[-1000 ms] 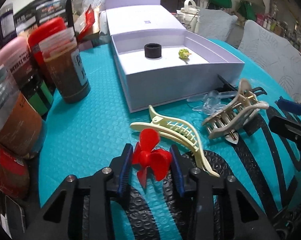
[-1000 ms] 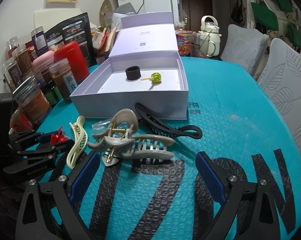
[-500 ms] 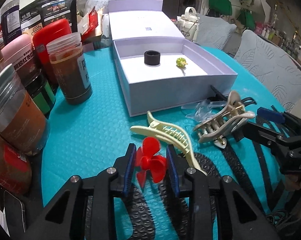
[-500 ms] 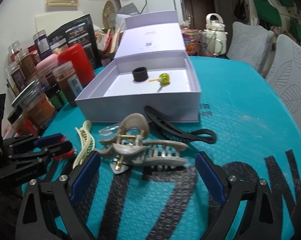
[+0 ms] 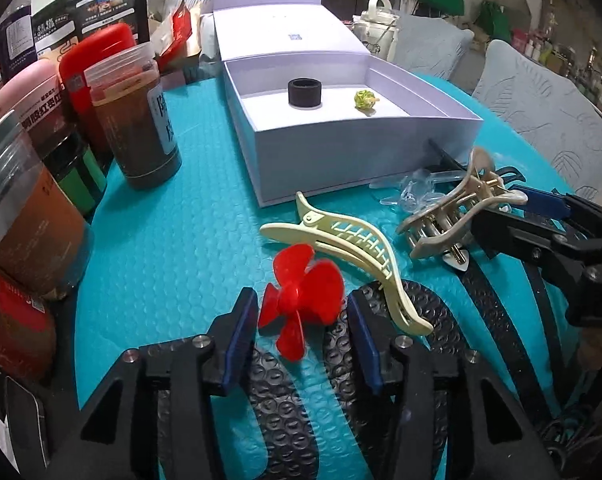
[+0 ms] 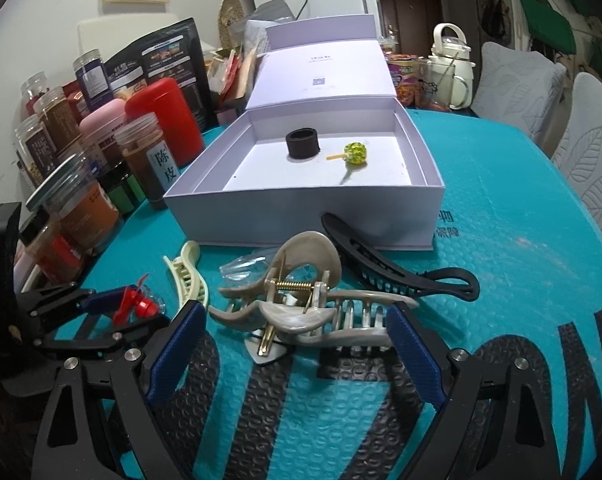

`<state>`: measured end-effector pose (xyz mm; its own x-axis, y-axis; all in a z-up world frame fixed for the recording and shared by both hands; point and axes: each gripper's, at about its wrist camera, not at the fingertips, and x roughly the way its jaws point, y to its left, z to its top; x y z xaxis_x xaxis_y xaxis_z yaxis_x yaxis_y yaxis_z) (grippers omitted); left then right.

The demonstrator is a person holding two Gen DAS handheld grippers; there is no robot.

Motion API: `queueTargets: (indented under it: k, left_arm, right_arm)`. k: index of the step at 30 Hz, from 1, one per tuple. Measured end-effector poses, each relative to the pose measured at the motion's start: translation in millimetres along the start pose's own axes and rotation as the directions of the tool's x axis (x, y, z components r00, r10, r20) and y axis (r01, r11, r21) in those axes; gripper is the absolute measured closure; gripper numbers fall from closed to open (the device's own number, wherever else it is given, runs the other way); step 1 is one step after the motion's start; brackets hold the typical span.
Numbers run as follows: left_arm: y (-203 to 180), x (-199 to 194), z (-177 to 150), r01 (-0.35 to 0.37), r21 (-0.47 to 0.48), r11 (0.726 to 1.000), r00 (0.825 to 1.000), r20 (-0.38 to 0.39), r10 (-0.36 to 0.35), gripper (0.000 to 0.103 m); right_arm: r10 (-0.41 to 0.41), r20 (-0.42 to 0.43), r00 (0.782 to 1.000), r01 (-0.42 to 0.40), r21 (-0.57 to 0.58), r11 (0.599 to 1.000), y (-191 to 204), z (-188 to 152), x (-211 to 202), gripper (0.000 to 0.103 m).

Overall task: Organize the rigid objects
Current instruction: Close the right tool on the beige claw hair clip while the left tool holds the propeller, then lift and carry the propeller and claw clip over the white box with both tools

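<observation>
Right up close in the left wrist view, the left gripper (image 5: 301, 320) has the red propeller (image 5: 301, 300) sitting between its blue pads, but the jaws are opening and I can see gaps on both sides, so it's not pinched at the moment. The propeller looks like it's resting on the teal mat (image 5: 161, 260).

Over on the right wrist view, the right gripper (image 6: 297, 340) is spread wide with the beige claw clip (image 6: 301, 304) lying directly ahead between the fingertips, pads not touching it. Its long axis runs left to right, straight across the gap, so I'd guess closing would catch it end to end rather than across the narrow way. The right hand is clearly the nearer one for that clip.

Just beside those: the cream hair clip (image 5: 353, 244) lies between the propeller and the claw clip, and a black hair clip (image 6: 397, 272) lies just behind, near the box wall.

Farther back is the open white box (image 6: 301, 220), holding a black ring (image 6: 303, 144) and a green lollipop (image 6: 355, 154), near each other but apart. Plenty of floor left in there.
</observation>
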<state>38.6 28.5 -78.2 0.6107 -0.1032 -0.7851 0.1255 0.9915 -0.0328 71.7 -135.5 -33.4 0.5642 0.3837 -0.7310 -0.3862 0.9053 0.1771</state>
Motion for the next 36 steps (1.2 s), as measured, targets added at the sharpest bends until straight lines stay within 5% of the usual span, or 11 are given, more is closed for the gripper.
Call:
queueTargets:
  k: [5, 7, 9, 12, 36]
  left_arm:
    - [9, -1, 0, 0.030, -0.052, 0.998, 0.999, 0.017, -0.029, 0.064]
    - [11, -2, 0, 0.036, -0.056, 0.998, 0.999, 0.021, -0.035, 0.065]
    - [8, -5, 0, 0.030, -0.051, 0.998, 0.999, 0.030, -0.029, 0.067]
    - [8, -9, 2, 0.028, -0.054, 0.998, 0.999, 0.035, -0.027, 0.069]
    - [0, -43, 0, 0.050, -0.058, 0.997, 0.995, 0.086, -0.045, 0.073]
  right_arm:
    - [0.000, 0.003, 1.000, 0.000, 0.001, 1.000, 0, 0, 3, 0.013]
    - [0.006, 0.006, 1.000, -0.006, -0.001, 1.000, 1, 1, 3, 0.022]
    - [0.011, 0.006, 1.000, -0.011, -0.010, 1.000, 3, 2, 6, 0.049]
    - [0.044, 0.000, 0.999, -0.044, 0.002, 0.999, 1, 1, 10, 0.062]
    - [0.065, 0.082, 0.995, -0.066, 0.011, 0.998, 0, -11, -34, 0.069]
